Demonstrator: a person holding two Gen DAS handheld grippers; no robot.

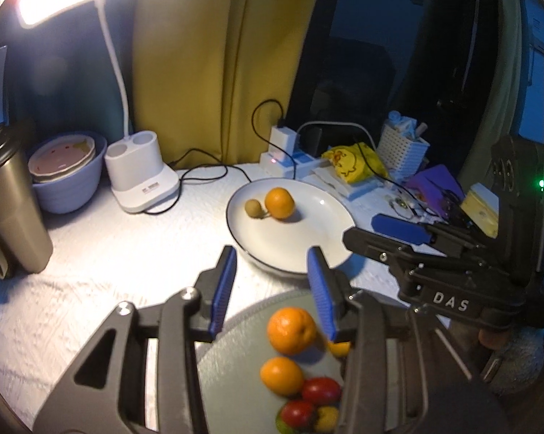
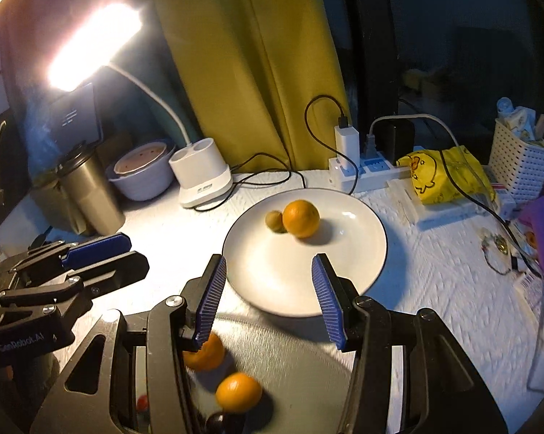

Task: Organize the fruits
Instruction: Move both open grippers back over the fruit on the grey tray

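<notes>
A white plate point(image 1: 319, 228) point(image 2: 348, 253) holds an orange point(image 1: 279, 203) point(image 2: 300, 222) with a small brown-green fruit point(image 1: 254, 209) point(image 2: 275, 221) touching it. Nearer to me, a grey plate point(image 1: 232, 361) point(image 2: 308, 379) carries oranges point(image 1: 291, 330) point(image 2: 237, 392), red tomatoes point(image 1: 320, 390) and a small yellow fruit point(image 1: 327, 417). My left gripper point(image 1: 272, 253) point(image 2: 138, 253) hovers open above the gap between the two plates, nothing between its blue pads. My right gripper point(image 2: 268, 258) point(image 1: 360, 229) hangs open beside it, over the white plate's near rim, also empty.
A lit desk lamp on a white base point(image 1: 141, 177) point(image 2: 205, 181) stands at the back. Left of it are stacked bowls point(image 1: 67, 170) and a steel tumbler point(image 1: 11, 202). A power strip with chargers point(image 2: 366, 166), a yellow bag point(image 2: 442, 173), a white basket point(image 2: 521, 166) and cables crowd the right.
</notes>
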